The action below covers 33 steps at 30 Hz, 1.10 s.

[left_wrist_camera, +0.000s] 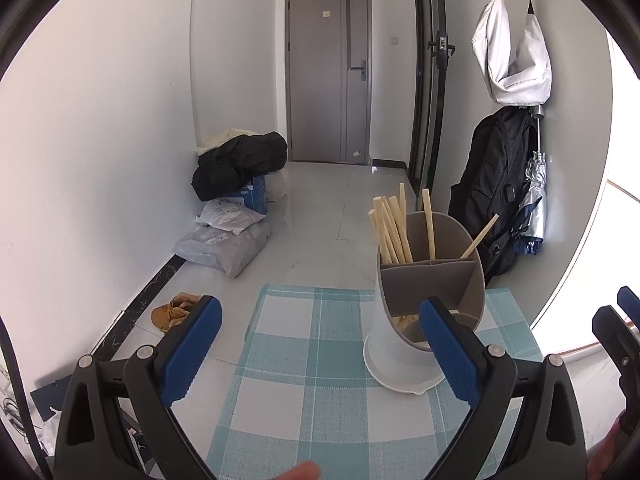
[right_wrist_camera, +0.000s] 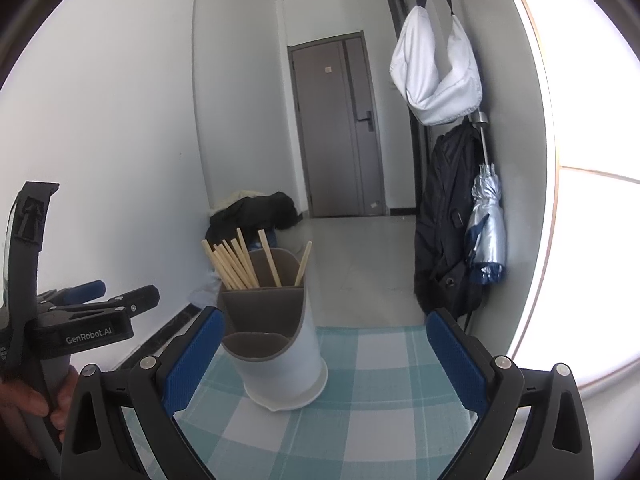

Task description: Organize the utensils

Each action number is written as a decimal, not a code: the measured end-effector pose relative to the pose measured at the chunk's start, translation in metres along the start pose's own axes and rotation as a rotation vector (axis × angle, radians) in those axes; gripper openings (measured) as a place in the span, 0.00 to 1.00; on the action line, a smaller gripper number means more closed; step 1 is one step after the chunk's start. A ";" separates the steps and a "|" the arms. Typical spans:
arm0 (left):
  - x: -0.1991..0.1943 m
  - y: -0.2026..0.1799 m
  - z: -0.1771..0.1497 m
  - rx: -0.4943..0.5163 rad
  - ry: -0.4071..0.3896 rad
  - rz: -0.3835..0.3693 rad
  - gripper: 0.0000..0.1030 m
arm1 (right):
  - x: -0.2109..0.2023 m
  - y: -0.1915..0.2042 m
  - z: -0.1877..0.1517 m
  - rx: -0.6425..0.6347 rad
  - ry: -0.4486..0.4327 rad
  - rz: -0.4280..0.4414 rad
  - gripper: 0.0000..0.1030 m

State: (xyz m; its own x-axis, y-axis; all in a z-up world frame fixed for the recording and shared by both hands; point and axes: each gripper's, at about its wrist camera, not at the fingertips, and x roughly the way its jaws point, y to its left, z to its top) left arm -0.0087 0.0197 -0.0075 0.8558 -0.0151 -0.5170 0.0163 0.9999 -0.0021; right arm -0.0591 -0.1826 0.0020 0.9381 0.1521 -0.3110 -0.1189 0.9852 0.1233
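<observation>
Standing on the blue-and-white checked tablecloth [left_wrist_camera: 320, 380], the utensil holder [left_wrist_camera: 430, 304] is the landmark: white body, grey divided insert, upright. Wooden chopsticks [left_wrist_camera: 390, 232] stick up out of its rear compartments, most bunched in the rear left one, two single sticks leaning in the other rear sections; front compartment contents unclear, something pale low down in the left wrist view. Left gripper [left_wrist_camera: 320, 352] is spread wide, blue pads far apart, nothing between them; its right finger [left_wrist_camera: 450, 356] overlaps the holder's front rim in the left wrist view, contact cannot be confirmed. Right gripper [right_wrist_camera: 326, 360] is also spread wide and holds nothing; the holder sits between its fingers toward the left pad [right_wrist_camera: 192, 360], touching cannot be told. In the right wrist view the left gripper [right_wrist_camera: 92, 304] appears left of the holder, gripped by a hand [right_wrist_camera: 36, 404]. Behind the holder: grey door [left_wrist_camera: 328, 80] far back, black coat pile [left_wrist_camera: 240, 164] on boxes back left, black backpack [left_wrist_camera: 494, 200], folded umbrella [left_wrist_camera: 534, 204] and white bag [left_wrist_camera: 512, 52] hanging to its right.
</observation>
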 end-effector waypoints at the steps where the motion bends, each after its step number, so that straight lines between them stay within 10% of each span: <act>1: 0.000 0.000 0.000 -0.002 0.000 0.000 0.94 | 0.000 0.000 0.000 0.002 0.002 -0.001 0.99; 33: 0.001 -0.002 -0.005 0.017 0.001 0.001 0.94 | -0.003 0.001 -0.001 0.014 -0.002 -0.013 0.99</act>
State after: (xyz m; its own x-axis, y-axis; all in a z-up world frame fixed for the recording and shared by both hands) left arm -0.0109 0.0179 -0.0126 0.8553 -0.0139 -0.5179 0.0239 0.9996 0.0127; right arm -0.0620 -0.1823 0.0019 0.9401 0.1396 -0.3111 -0.1024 0.9858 0.1327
